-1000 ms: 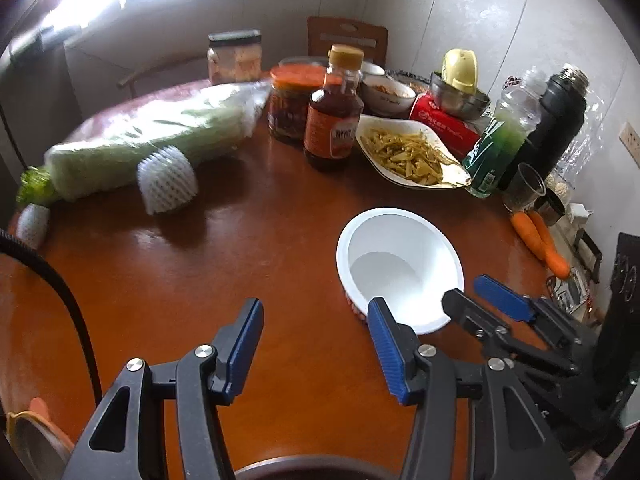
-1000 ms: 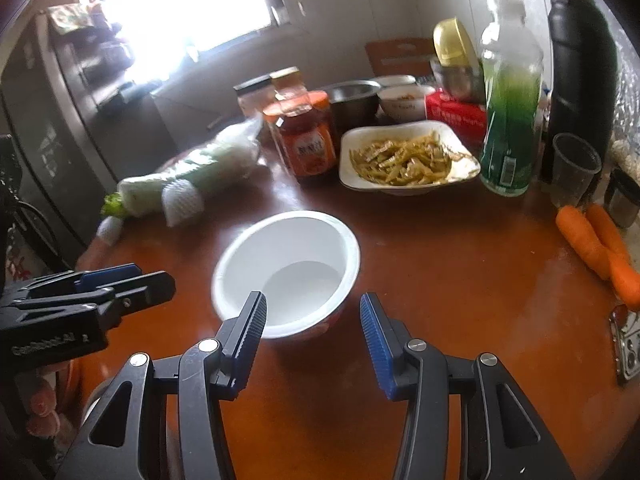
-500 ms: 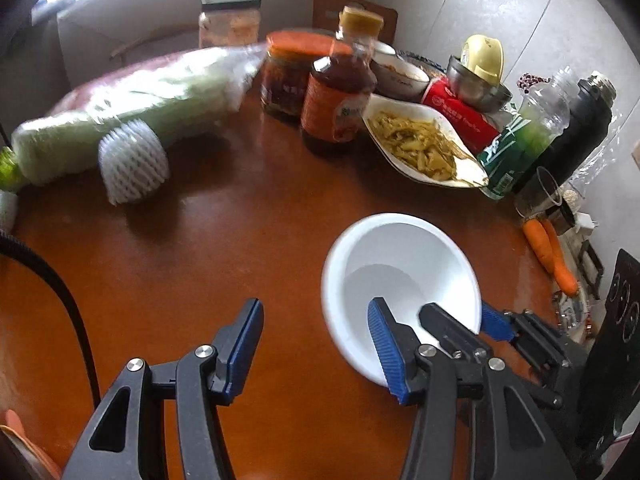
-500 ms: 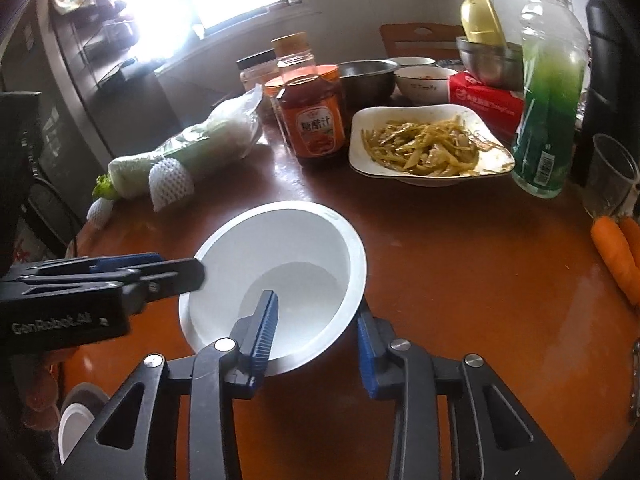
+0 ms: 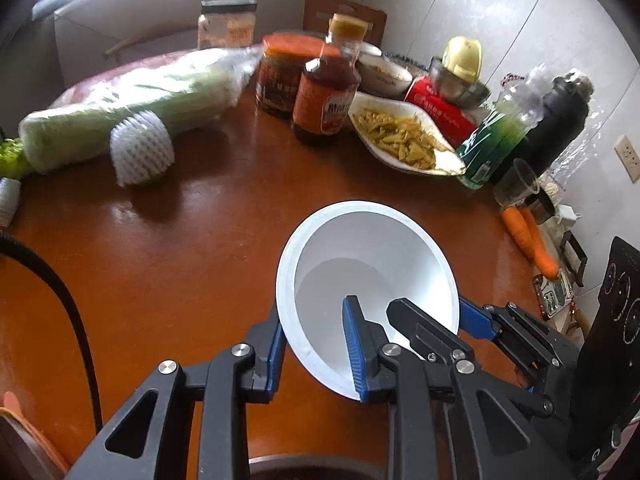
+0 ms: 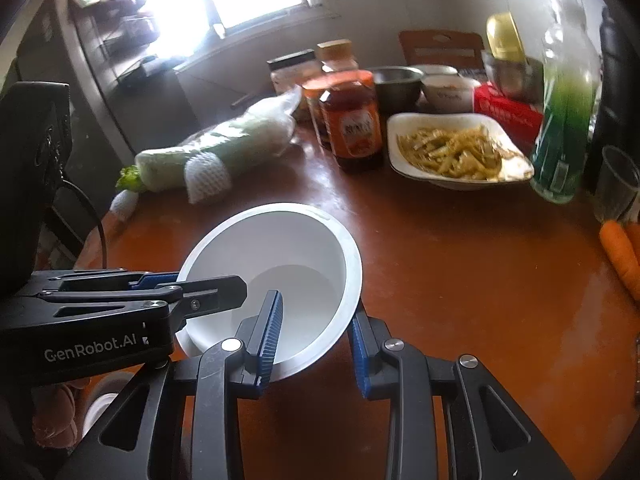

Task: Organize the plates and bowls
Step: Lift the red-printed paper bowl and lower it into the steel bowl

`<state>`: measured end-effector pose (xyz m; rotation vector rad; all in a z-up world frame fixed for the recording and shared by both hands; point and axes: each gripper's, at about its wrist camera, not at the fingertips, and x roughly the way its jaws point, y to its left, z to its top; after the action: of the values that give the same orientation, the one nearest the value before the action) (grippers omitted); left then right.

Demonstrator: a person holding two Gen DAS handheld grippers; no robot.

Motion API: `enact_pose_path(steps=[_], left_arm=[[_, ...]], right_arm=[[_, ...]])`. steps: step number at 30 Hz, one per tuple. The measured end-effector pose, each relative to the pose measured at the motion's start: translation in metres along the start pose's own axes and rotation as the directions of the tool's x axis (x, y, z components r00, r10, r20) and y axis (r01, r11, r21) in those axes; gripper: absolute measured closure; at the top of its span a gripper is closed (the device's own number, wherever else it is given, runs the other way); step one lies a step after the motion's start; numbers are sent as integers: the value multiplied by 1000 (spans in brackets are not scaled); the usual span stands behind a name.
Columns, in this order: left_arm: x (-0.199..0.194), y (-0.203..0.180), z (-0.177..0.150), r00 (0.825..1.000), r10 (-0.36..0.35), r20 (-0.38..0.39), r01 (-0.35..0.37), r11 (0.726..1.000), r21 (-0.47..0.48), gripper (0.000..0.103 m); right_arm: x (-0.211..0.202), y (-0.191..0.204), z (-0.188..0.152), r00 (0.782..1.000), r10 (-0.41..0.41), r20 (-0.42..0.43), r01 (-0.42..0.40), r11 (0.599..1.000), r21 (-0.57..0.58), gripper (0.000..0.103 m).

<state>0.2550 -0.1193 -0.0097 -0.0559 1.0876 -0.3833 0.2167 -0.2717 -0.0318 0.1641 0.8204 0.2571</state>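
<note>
A white bowl (image 5: 360,248) (image 6: 280,240) is tipped toward me above the brown table (image 5: 180,260). My left gripper (image 5: 316,348) is shut on its near-left wall, one blue pad inside and one outside. My right gripper (image 6: 314,340) clamps the near-right wall the same way, pads pressing on both sides. In the left wrist view the right gripper (image 5: 432,316) reaches into the bowl from the right. In the right wrist view the left gripper (image 6: 200,280) comes in from the left. The bowl's underside is hidden.
At the back stand a white plate of yellow food (image 5: 400,140) (image 6: 452,152), a sauce bottle (image 5: 328,92), jars, small bowls, a green bottle (image 5: 492,136) and a black flask (image 5: 560,120). A wrapped cabbage (image 5: 140,100) lies back left. Carrots (image 5: 524,236) lie at the right edge.
Both grippers moved in and shut on the bowl's rim, the right first, then the left. The bowl went from flat on the table to tipped toward me.
</note>
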Motion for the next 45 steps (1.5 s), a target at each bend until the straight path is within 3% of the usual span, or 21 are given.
enact_pose_path(steps=[28,45], left_arm=[[-132,12,-65,986,39,161,-39,999,-4,75],[-131,16,-119,985,78,154,-74,997,-27,75]], right_arm=[[-104,97,-22,992,52,116,-36,990,-136,70],[-123,115,-72,994,82,71,-69,983,-170,69]])
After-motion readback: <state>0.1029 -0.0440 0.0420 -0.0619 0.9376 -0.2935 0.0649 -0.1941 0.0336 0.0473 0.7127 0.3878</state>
